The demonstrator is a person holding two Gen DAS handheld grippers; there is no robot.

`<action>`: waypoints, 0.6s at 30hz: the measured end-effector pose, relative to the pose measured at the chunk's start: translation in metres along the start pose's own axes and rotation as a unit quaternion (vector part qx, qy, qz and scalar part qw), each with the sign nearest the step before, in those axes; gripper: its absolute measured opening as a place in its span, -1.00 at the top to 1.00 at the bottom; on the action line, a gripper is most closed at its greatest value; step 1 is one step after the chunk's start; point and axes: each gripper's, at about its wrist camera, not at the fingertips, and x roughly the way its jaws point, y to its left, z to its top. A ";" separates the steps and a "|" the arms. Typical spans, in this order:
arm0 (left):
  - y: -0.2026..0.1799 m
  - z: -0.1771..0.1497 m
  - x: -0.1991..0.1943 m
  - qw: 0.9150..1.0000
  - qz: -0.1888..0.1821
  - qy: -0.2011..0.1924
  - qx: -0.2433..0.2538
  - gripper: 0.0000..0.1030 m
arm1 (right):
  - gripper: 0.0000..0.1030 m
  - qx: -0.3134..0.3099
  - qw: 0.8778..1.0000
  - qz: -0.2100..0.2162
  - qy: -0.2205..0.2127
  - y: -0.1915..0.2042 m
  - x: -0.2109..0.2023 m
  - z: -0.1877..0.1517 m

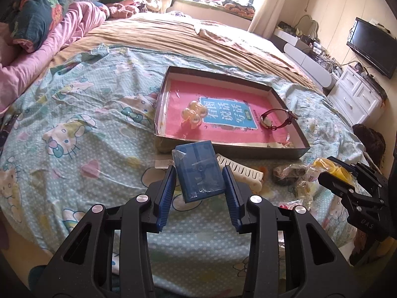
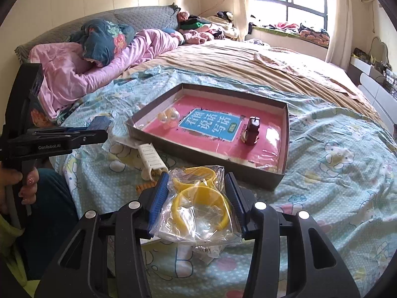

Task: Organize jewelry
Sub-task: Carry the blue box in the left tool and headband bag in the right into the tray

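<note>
My left gripper [image 1: 198, 171] is shut on a translucent blue box [image 1: 196, 159], held above the bed sheet; it also shows at the left of the right wrist view, left gripper [image 2: 99, 130]. My right gripper [image 2: 197, 177] is shut on a clear bag of yellow bangles [image 2: 198, 206], and it appears at the right edge as right gripper [image 1: 332, 173]. Just beyond both lies a dark shallow tray [image 1: 223, 149] [image 2: 198, 160] lined with a pink book. In it rest a red-strapped watch [image 1: 275, 119] [image 2: 251, 131] and a cluster of pearly beads [image 1: 194, 113] [image 2: 170, 118].
A white toothed hair clip [image 1: 238, 171] [image 2: 151, 159] lies on the sheet in front of the tray, with a dark bundle [image 1: 287, 173] and small bags to its right. A pink quilt [image 2: 74, 74] is piled far left. A hand [image 2: 24, 186] grips the left handle.
</note>
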 end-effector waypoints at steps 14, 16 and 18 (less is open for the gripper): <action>-0.008 0.016 -0.004 1.000 -0.005 -0.019 0.005 0.41 | 0.13 0.022 0.999 -0.020 -0.031 -0.017 -0.012 0.011; -0.012 0.018 0.000 1.000 -0.008 -0.016 0.009 0.41 | 0.13 0.026 0.999 -0.028 -0.040 -0.022 -0.014 0.015; -0.015 0.022 0.005 1.000 -0.009 -0.012 0.012 0.41 | 0.13 0.033 0.998 -0.032 -0.049 -0.028 -0.017 0.019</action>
